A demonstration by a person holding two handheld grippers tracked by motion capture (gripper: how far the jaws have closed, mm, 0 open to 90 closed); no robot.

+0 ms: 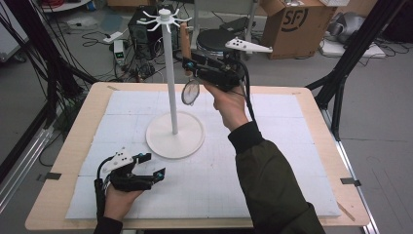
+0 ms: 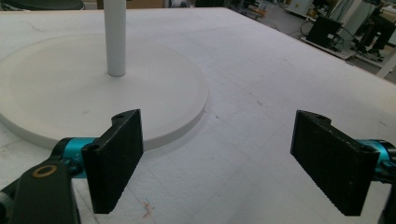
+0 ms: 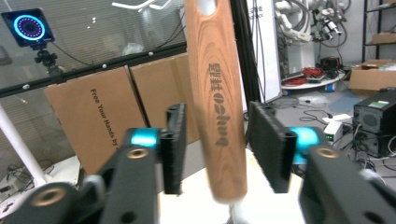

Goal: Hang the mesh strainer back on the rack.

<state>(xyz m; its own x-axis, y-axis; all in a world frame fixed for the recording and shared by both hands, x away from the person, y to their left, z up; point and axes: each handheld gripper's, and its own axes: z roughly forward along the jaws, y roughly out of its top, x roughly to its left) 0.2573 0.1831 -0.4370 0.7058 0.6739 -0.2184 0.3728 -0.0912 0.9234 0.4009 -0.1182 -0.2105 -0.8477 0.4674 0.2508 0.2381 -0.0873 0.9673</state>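
Note:
A white stand (image 1: pixel 173 83) rises from a round base (image 1: pixel 175 135) on the mat, with hooks (image 1: pixel 165 18) at its top. A small strainer hangs upright beside the pole, its wooden handle (image 1: pixel 184 41) up by the hooks and its round mesh head (image 1: pixel 190 92) below. My right gripper (image 1: pixel 193 66) is raised at the handle. In the right gripper view the handle (image 3: pixel 217 102) stands between the jaws with thin gaps on both sides, so the right gripper (image 3: pixel 218 144) is open. My left gripper (image 1: pixel 152 165) rests low at the front left, open and empty (image 2: pixel 217 154), facing the base (image 2: pixel 93 88).
A white mat (image 1: pixel 272 161) covers the wooden table (image 1: pixel 73 146). Beyond the table's far edge are cardboard boxes (image 1: pixel 297 24), cables and black frame legs (image 1: pixel 350 53). The stand's pole (image 2: pixel 115 37) rises close ahead of the left gripper.

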